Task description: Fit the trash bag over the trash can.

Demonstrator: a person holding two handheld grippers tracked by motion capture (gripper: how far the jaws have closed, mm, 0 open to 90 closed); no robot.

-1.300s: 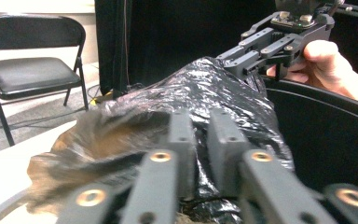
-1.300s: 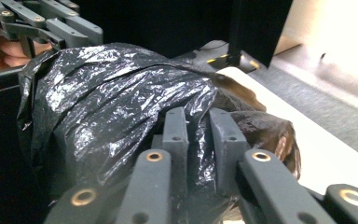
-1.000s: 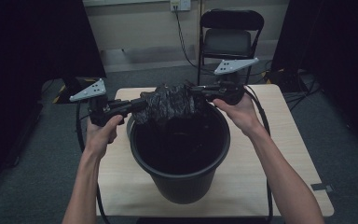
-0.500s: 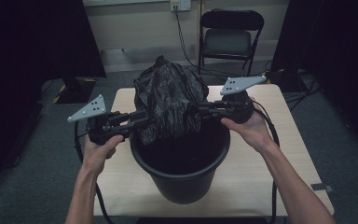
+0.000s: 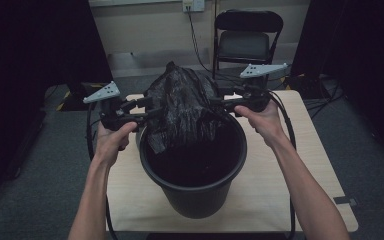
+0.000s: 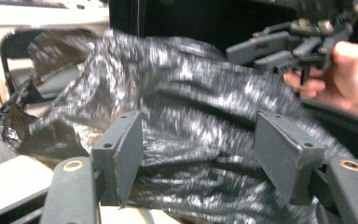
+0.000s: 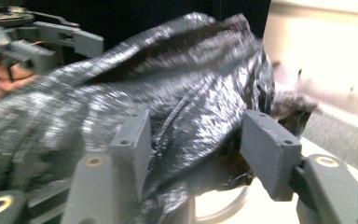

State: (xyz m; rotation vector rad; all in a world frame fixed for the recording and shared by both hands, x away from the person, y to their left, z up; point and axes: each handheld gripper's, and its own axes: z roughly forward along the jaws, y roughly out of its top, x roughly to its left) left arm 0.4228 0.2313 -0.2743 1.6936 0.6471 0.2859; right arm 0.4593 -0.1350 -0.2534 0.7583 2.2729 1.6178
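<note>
Dim room, pale tabletop (image 5: 300,165) bearing a bucket (image 5: 195,170). Bag (image 5: 182,107) billows between left tool (image 5: 150,111) and right tool (image 5: 219,104). Both have just been spreading, pinching nothing; bag lies inward of each.

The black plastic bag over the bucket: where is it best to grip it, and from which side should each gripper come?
Probably grip the black plastic bag at its loose side edges, one gripper from each side. It is thin, crumpled film billowing above the bucket, so a pinched fold should hold better than the puffed middle.
</note>
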